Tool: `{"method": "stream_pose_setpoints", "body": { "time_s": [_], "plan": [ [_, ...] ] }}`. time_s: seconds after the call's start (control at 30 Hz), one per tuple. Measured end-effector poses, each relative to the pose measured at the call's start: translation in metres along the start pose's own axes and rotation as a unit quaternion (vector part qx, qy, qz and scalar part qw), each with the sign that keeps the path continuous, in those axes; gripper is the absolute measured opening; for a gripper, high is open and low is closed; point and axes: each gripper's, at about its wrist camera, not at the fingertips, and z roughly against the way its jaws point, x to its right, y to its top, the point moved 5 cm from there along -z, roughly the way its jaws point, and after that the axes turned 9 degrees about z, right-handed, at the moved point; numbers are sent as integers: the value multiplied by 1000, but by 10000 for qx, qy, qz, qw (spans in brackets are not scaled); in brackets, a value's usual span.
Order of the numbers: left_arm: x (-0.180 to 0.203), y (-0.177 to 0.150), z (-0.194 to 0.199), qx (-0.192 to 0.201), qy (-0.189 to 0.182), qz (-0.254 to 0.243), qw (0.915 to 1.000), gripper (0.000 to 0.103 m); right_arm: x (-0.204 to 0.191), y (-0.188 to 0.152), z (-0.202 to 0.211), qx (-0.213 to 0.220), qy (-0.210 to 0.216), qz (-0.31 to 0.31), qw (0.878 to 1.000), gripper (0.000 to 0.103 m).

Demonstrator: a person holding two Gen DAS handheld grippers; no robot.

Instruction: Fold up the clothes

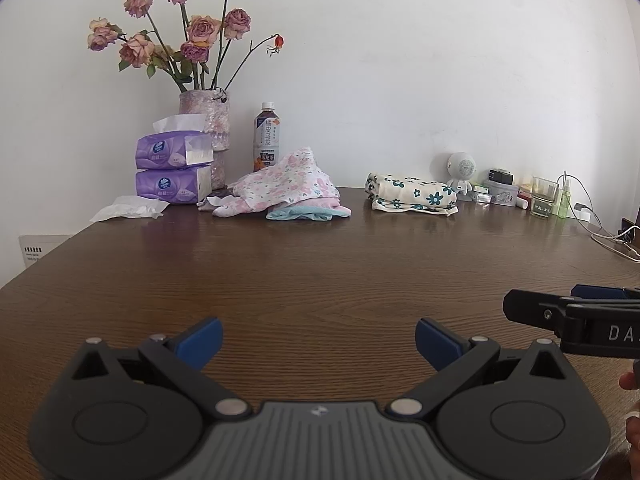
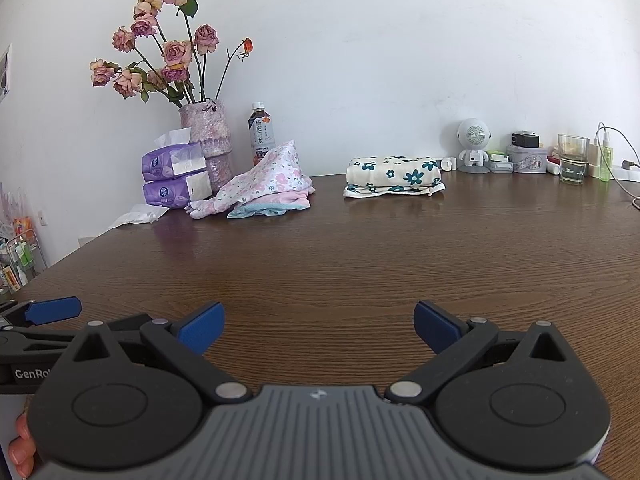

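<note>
Both our tongs, left (image 1: 319, 340) and right (image 2: 319, 326), spread wide, empty, low over bare surface (image 1: 320, 264). Unfolded pile (image 1: 280, 188) mid-left by bottle; folded one (image 1: 412, 194) parked right-center, probably keeping middle free for folding.

Left tongs (image 1: 319, 338), right tongs (image 2: 319, 322) — both agape, empty

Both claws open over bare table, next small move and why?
Probably reach the left claw forward toward the loose pink floral heap. It lies unfolded at the far edge, while the blue-flowered garment beside it already looks folded. Both claws, including the right claw, are open and hold nothing.
</note>
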Motion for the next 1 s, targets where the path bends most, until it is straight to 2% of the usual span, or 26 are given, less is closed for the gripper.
{"method": "stream_pose_setpoints", "body": {
  "time_s": [1.0],
  "plan": [
    [2, -1, -1, -24, -13, -42, 10000, 103, 0, -1, 0, -44, 36, 12, 10000, 103]
  ]
}}
